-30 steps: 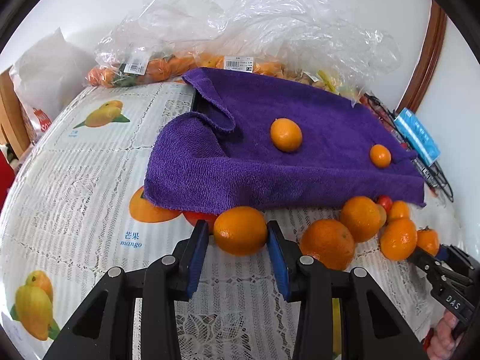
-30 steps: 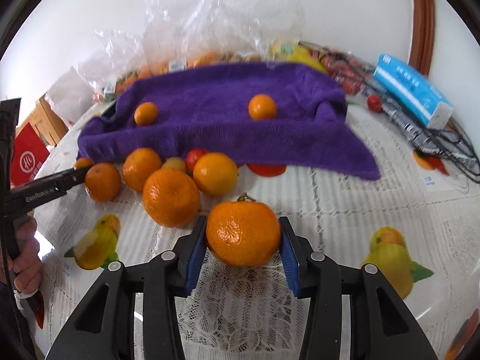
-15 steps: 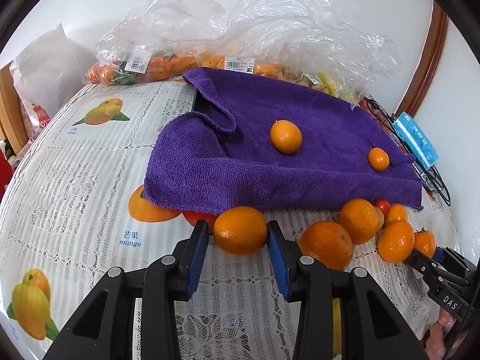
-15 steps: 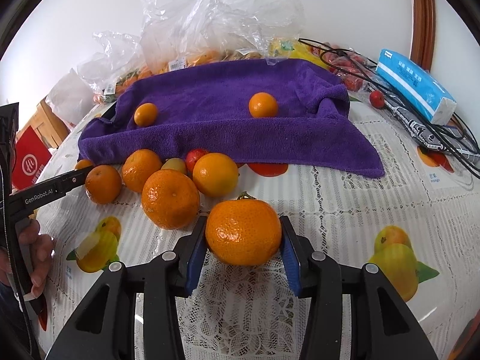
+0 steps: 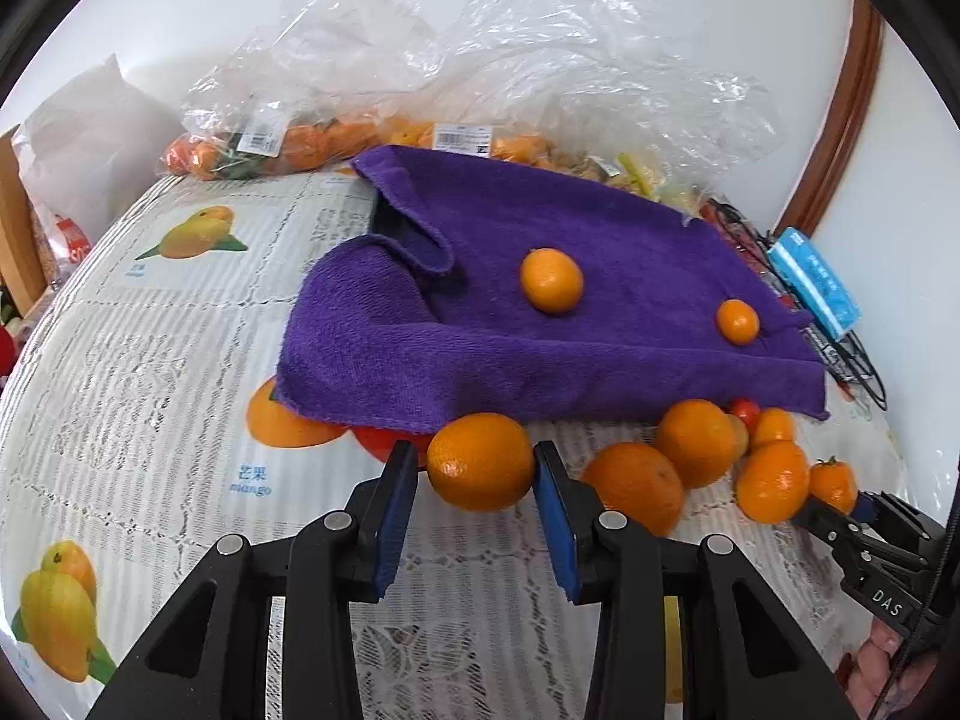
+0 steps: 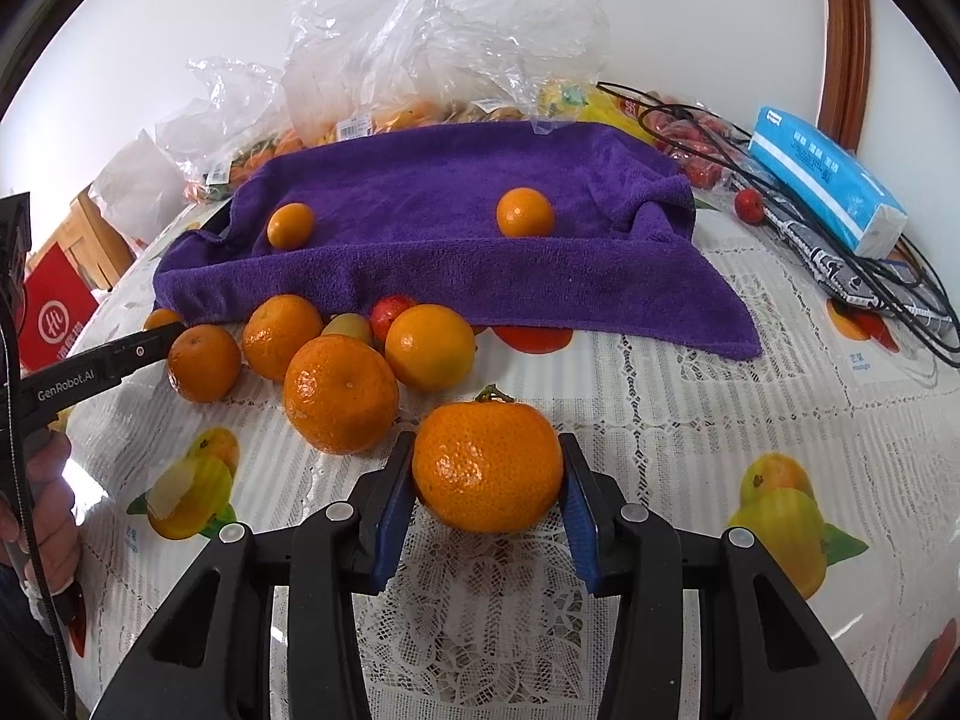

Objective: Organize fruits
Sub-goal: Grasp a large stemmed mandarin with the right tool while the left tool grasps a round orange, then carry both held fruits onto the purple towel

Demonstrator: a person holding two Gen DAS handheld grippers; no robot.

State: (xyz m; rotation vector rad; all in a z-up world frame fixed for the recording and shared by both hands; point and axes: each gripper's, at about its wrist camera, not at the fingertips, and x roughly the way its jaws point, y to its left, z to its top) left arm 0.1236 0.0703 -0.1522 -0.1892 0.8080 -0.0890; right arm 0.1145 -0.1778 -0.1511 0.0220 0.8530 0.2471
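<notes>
Left wrist view: left tool [image 5: 475, 468] clamped on a smooth orange [image 5: 481, 461], at the near hem of the purple towel [image 5: 576, 324] on the desk [image 5: 150, 360]; two small oranges on the towel.

Right wrist view: right tool [image 6: 487, 483] clamped on a stemmed mandarin [image 6: 487, 463], near the loose fruit cluster [image 6: 336, 360].

The left gripper [image 5: 477, 468] points obliquely downward, its blue pads [image 5: 396, 516] clamped on both sides of an orange [image 5: 481, 461]. The right gripper [image 6: 487, 474] holds the same downward pitch, jaws pressed against a stemmed mandarin [image 6: 487, 465]. A hand [image 6: 51, 510] grips the left gripper's handle.
</notes>
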